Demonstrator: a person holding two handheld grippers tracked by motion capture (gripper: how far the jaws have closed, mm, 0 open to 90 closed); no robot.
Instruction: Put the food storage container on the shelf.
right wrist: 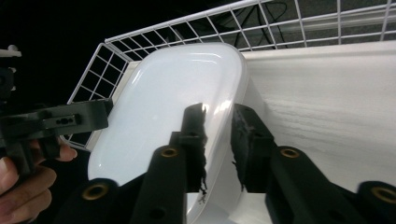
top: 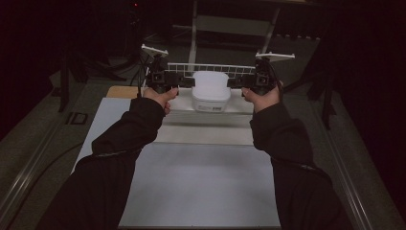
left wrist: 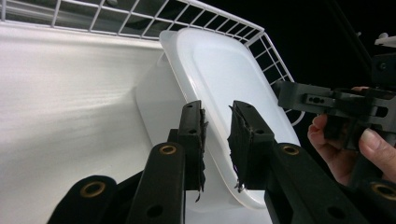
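Straddling the rim of the white tub point(top: 210, 91) from both sides, the left gripper point(top: 187, 80) and right gripper point(top: 233, 82) each have fingers slightly apart, the lip between them, not visibly pinched. The tub sits at the far edge of the tabletop point(top: 191, 187), just before the wire rack point(top: 215, 68). Best keep both hands level and release evenly. Each gripper view reveals the gaps around the rim; the high view hides them.
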